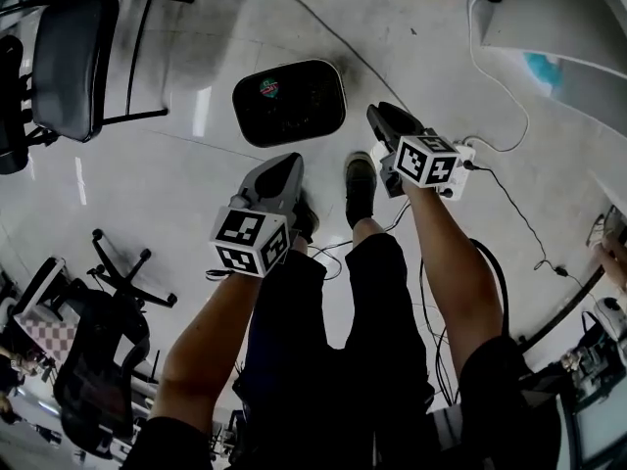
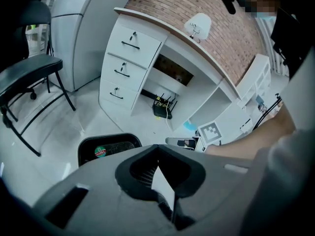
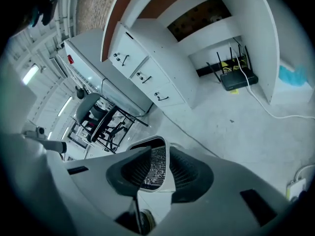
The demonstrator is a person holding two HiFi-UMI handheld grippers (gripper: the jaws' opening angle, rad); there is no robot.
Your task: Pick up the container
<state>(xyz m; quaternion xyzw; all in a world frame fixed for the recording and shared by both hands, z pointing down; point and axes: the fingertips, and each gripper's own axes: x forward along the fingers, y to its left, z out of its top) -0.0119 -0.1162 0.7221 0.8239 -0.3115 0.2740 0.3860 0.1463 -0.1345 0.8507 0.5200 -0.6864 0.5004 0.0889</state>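
The container (image 1: 289, 101) is a black rounded-rectangle mesh bin with a small round sticker inside, standing on the pale floor ahead of my feet. In the left gripper view the container (image 2: 106, 149) lies just beyond the jaws at lower left. My left gripper (image 1: 291, 162) hangs above the floor, near the bin's front edge, shut and empty (image 2: 157, 149). My right gripper (image 1: 377, 114) hovers at the bin's right end. Its jaws stand apart (image 3: 160, 151), and the container's (image 3: 156, 168) white-lit rim and mesh show through the gap, untouched.
A black chair (image 1: 69, 62) stands at the far left and an office chair base (image 1: 122, 272) at lower left. Cables (image 1: 490, 57) run across the floor on the right. A white desk with drawers (image 2: 130, 65) and a router (image 2: 162, 109) lie ahead.
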